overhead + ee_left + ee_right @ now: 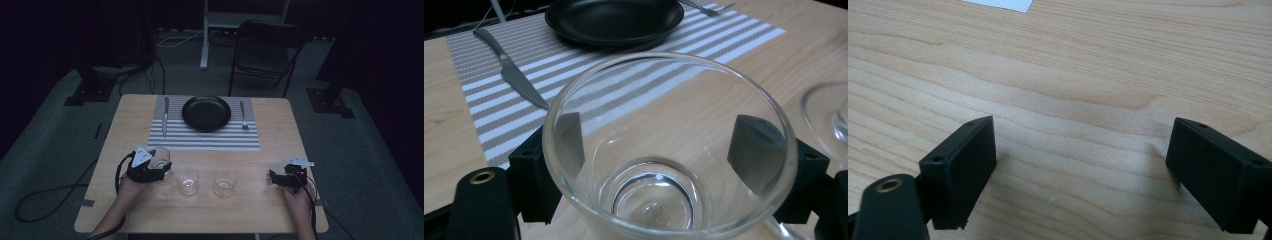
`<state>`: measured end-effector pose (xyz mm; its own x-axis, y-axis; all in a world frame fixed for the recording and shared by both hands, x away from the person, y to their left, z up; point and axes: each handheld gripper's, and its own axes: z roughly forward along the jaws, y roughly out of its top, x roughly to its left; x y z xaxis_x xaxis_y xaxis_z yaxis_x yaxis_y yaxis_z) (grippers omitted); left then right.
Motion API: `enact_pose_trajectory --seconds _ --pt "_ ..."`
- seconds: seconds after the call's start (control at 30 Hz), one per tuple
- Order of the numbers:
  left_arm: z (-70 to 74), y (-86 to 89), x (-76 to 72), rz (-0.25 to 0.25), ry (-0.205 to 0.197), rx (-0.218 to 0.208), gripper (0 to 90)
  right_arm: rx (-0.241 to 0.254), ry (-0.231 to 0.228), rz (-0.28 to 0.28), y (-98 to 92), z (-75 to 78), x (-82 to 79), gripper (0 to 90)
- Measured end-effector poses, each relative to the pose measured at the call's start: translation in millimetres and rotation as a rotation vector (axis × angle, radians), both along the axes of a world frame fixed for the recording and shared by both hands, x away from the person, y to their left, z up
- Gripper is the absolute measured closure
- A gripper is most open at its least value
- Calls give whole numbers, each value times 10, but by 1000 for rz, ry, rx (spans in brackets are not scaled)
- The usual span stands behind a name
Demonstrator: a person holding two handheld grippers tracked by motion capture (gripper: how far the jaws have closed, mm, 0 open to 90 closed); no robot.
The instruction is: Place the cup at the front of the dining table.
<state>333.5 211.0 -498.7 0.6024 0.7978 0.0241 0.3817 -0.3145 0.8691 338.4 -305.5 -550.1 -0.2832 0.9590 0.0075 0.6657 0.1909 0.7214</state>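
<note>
On the wooden bench three clear glasses stand in a row along the near side. The leftmost glass sits between the jaws of the left gripper; in the left gripper view that glass is empty and upright, with a black jaw pressed against its wall on either side — the gripper is holding it, and its base rests on the bench. The middle glass and the right glass stand apart from each other and from both grippers (part of the middle one's rim shows at the right edge of the left gripper view).

The right gripper lies low over bare wood near the right end of the bench, well apart from the glasses. In the right gripper view its jaws are spread wide with nothing between them — only wood grain below.

Farther back a striped placemat carries a black plate at its middle, a knife to the plate's left and a fork to its right. Beyond the bench a folding chair stands on the floor.
</note>
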Motion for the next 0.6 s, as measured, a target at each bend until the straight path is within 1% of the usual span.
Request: enact_pose_trajectory --seconds 0.07,0.1,0.23,0.3,0.4,0.53,0.6 --pt "12 -25 60 5 5 -8 198 0 0 0 0 0 0 122" --pt "12 -25 60 5 5 -8 198 0 0 0 0 0 0 122" --pt "51 -72 184 9 6 -22 198 0 1 0 0 0 0 122" --pt "64 -98 222 13 1 -22 198 0 1 0 0 0 0 122" --pt "81 -126 273 15 4 -30 198 0 1 0 0 0 0 122" --pt "103 -172 347 11 5 -18 198 0 1 -1 0 0 0 122" --pt "109 -198 390 16 8 -20 198 1 1 -1 0 0 0 122"
